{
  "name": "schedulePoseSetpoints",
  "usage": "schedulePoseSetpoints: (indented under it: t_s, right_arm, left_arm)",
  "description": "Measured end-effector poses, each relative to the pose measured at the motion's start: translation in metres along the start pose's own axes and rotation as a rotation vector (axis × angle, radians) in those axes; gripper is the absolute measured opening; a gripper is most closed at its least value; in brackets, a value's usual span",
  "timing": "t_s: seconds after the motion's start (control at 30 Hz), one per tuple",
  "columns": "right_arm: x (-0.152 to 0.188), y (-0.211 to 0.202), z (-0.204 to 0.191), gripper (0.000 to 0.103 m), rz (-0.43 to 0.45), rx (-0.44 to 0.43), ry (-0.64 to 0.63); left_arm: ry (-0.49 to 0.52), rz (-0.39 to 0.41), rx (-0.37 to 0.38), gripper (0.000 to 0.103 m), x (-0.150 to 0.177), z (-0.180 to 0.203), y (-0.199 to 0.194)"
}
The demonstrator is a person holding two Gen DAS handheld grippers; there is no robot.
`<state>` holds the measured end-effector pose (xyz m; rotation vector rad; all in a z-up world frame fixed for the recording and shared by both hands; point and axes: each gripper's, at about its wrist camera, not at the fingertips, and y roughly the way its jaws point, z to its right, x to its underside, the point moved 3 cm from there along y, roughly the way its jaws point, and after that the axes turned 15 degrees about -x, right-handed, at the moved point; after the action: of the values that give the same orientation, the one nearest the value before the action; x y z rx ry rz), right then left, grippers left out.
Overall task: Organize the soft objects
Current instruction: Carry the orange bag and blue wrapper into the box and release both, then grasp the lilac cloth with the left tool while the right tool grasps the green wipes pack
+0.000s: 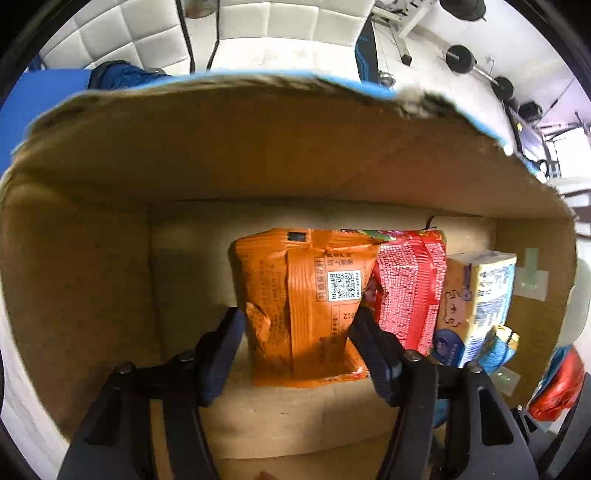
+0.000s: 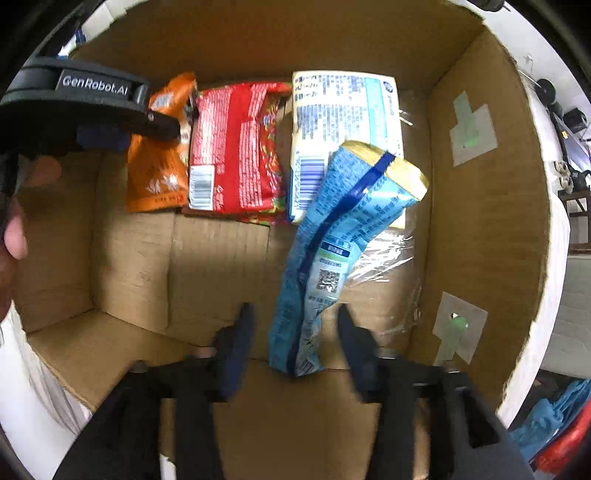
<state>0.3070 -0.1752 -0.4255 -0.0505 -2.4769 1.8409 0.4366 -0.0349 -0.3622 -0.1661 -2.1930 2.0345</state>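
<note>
Inside a cardboard box (image 1: pixel 258 155) an orange snack packet (image 1: pixel 299 302) stands upright against the far wall, next to a red packet (image 1: pixel 410 288) and a tissue pack (image 1: pixel 480 295). My left gripper (image 1: pixel 295 343) is open, its pads on either side of the orange packet. In the right wrist view the same row shows: the orange packet (image 2: pixel 159 166), the red packet (image 2: pixel 236 147), the tissue pack (image 2: pixel 343 110). A light-blue packet (image 2: pixel 332 251) leans on the tissue pack. My right gripper (image 2: pixel 295 332) is open around its lower end.
The box walls (image 2: pixel 487 184) close in on all sides, with taped patches on the right wall. The left gripper body (image 2: pixel 85 99) reaches in at the upper left. A white quilted sofa (image 1: pixel 258 29) and gym weights (image 1: pixel 461 59) lie beyond the box.
</note>
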Motion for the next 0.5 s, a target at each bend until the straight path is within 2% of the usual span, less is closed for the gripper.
schedulePoseSetpoints:
  t_s: [0.07,0.2,0.27,0.33,0.43,0.5]
  right_arm:
    - [-0.001,-0.008,-0.004,0.068,0.025,-0.008,0.014]
    - [0.0,-0.029,-0.012,0.07,0.087,-0.01,0.035]
    - [-0.001,-0.038,-0.016,0.08,0.112,0.003,0.038]
    - [-0.001,-0.046,-0.018,0.08,0.126,0.003,0.043]
    - [-0.002,-0.056,-0.02,0.081,0.138,0.006,0.046]
    - [-0.004,-0.067,-0.015,0.087,0.15,0.013,0.05]
  left_arm:
    - [-0.017,0.014,0.005,0.076,0.006,-0.005,-0.008]
    - [-0.006,0.067,-0.01,0.079,0.023,-0.01,-0.028]
    - [0.011,0.097,-0.024,0.09,0.035,-0.011,-0.041]
    - [0.013,0.128,-0.034,0.096,0.041,-0.014,-0.052]
    - [0.018,0.18,-0.059,0.097,0.054,-0.022,-0.07]
    - [0.016,0.211,-0.074,0.097,0.053,-0.027,-0.077]
